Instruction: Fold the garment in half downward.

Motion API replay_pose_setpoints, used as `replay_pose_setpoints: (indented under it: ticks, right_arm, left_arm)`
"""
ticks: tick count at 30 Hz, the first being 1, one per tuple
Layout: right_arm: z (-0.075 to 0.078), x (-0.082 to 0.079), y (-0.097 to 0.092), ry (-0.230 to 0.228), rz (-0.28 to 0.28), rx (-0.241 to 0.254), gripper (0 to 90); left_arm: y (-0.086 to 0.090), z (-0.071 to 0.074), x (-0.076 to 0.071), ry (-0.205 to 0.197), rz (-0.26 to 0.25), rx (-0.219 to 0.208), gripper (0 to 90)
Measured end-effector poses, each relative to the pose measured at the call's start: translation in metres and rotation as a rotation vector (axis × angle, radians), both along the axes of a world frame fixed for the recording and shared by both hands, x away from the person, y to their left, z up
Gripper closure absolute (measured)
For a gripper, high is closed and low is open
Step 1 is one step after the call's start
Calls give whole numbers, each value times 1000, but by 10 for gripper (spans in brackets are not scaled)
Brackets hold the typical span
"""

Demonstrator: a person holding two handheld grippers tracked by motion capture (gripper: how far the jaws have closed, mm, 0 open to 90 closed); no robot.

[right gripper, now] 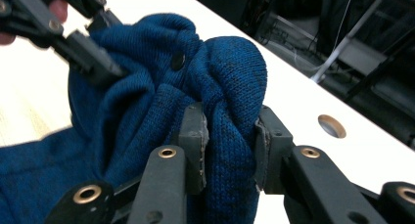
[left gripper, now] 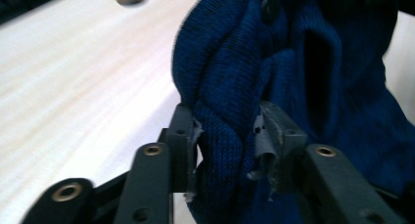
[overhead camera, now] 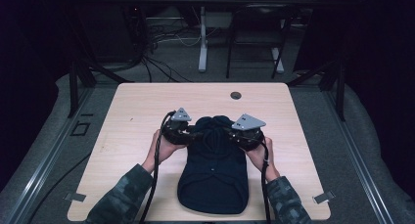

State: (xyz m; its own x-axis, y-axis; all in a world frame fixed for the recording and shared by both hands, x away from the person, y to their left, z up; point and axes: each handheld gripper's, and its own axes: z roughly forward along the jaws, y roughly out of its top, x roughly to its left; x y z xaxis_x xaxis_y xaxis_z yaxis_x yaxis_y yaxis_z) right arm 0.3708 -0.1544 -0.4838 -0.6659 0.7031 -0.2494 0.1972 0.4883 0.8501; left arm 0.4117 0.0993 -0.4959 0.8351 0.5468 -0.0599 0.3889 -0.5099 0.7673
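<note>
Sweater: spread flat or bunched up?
Partly bunched. The sweater's far end is gathered and lifted, pinched between the left gripper and right gripper; its near part lies flat on the table.

There are two hand-held grippers: the left hand-held gripper (overhead camera: 192, 134) and the right hand-held gripper (overhead camera: 233, 135), each carrying one grey three-cornered plate and trailing one cable. One dark blue knitted garment (overhead camera: 214, 172) lies between them, a fold of it between each pair of jaws, with one small dark button (right gripper: 177, 61) on it. One surface (overhead camera: 142, 106) carries it, with one round hole (overhead camera: 236, 95) beyond the right hand-held gripper.
</note>
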Motion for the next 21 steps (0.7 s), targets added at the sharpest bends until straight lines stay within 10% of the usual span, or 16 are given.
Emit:
replay_pose_setpoints:
  ticks: [7,21]
  right_arm:
    - [-2,-7,-2,-40,16,3,695]
    - [-2,-2,-16,170,47,58,536]
  left_arm:
    - [2,1,-5,-42,8,-16,702]
    - [-6,10,-25,-220,10,12,734]
